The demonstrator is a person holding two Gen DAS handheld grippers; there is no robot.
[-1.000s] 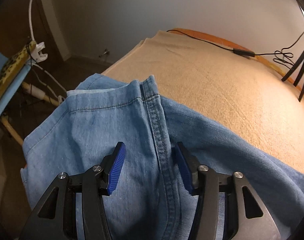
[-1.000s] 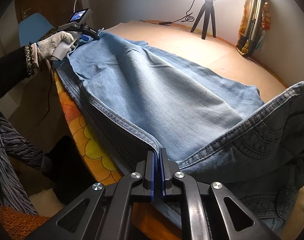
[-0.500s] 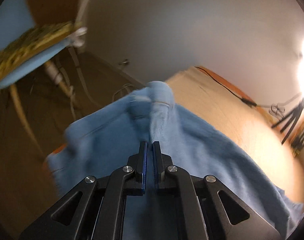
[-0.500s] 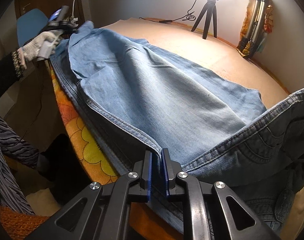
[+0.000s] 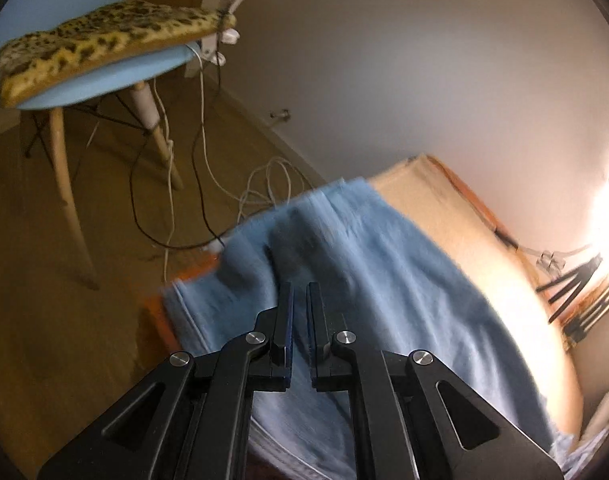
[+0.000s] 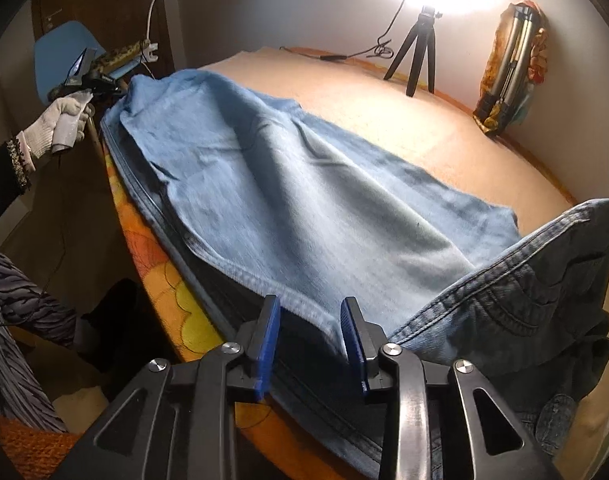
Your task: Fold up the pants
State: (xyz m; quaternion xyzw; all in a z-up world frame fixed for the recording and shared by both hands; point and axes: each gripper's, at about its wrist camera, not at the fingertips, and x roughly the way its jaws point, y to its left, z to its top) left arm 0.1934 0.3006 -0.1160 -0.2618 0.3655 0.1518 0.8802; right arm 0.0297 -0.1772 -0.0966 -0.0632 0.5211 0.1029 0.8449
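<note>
In the right wrist view the right gripper (image 6: 310, 334) stands with its blue pads (image 6: 269, 334) wide apart, gripping nothing; the hemmed edge of the pants (image 6: 304, 216) runs between them, though whether it touches either pad is hard to say; the denim lies stretched along the near edge of a table (image 6: 444, 136) covered in beige cloth, over an orange flowered cover (image 6: 160, 280) at the rim; the waistband end, with its pocket stitching, is bunched at the right and cut off by the frame; farther off a gloved left hand (image 6: 62, 120) holds the other tool at the leg end; beyond stand a black tripod (image 6: 418, 48) under a glaring lamp and a blue chair (image 6: 58, 56).

In the left wrist view the left gripper (image 5: 299, 308) has its fingers drawn nearly together with a thin gap; the cloth is smeared by motion, so whether any denim is pinched there cannot be told; past the blurred leg end lie tangled white cables (image 5: 264, 184) on the floor, and a leopard-print cushion (image 5: 104, 40) on the chair seat.
</note>
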